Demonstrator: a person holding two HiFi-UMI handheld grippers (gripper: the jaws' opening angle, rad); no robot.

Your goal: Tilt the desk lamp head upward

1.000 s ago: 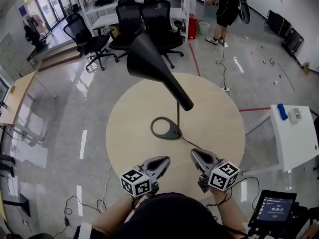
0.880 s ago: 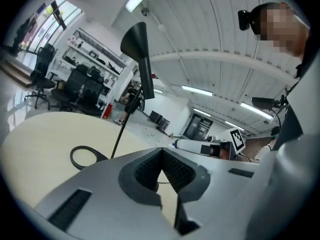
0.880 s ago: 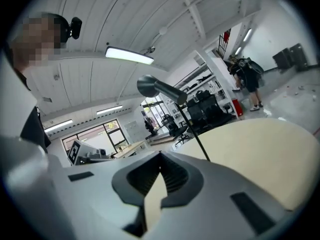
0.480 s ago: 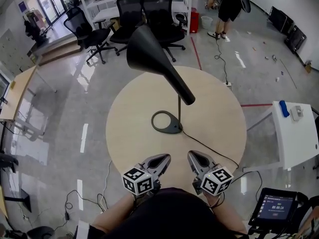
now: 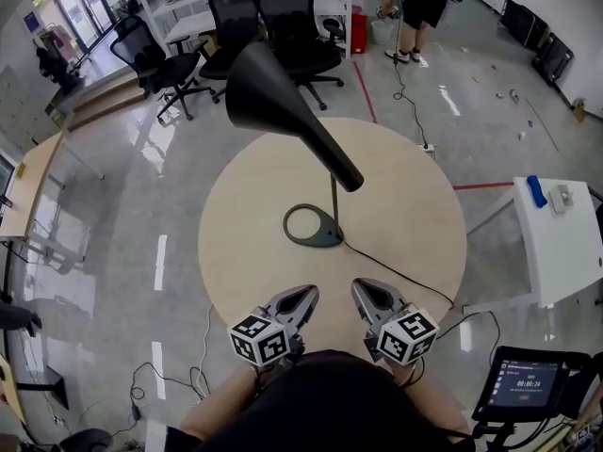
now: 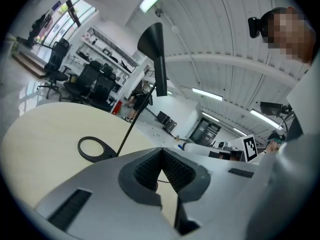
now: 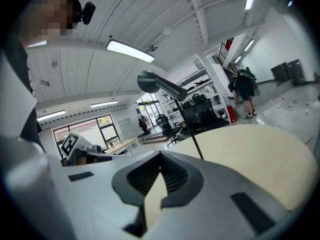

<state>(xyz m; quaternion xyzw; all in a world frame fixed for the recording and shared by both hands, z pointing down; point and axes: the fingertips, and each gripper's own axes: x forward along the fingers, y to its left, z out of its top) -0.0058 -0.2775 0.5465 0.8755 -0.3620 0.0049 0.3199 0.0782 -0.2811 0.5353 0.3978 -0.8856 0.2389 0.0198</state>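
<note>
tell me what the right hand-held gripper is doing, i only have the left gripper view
observer: The right hand-held gripper has its jaws together, with nothing between them.
operator: where are both relative to the lamp
observer: In the head view, it and the left hand-held gripper sit side by side at the near edge of the table, apart from the lamp base.
operator: any cable near me
observer: A black cable leaves the lamp base and runs rightward, just beyond the right hand-held gripper.
</note>
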